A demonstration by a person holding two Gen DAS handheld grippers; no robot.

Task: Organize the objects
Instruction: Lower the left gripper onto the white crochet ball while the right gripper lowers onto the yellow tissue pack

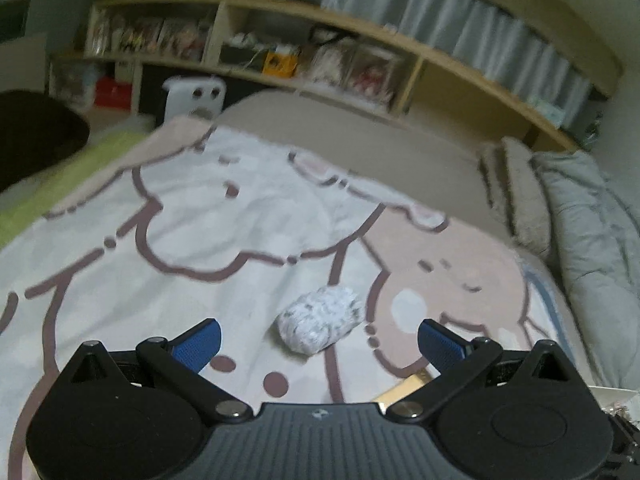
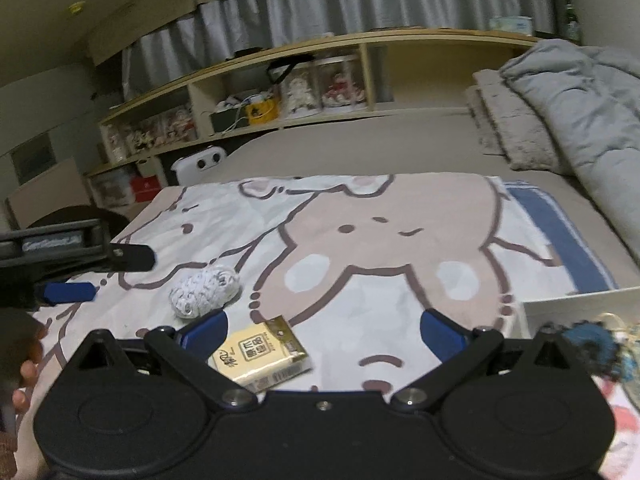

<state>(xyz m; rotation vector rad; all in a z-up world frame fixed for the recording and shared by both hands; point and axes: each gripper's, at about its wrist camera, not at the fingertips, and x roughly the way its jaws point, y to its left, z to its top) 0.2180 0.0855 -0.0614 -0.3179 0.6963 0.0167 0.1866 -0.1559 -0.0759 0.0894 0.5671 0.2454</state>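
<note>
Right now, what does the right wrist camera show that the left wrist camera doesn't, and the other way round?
Only the right view shows the whole yellow packet between the open right tongs, the white box with a blue item at far right, and the left tongs from the side. Only the left view shows a green cover at far left and the left tongs open head-on, just short of the bundle. Both show the white speckled bundle, the cartoon blanket, the shelf and the grey quilt.
</note>
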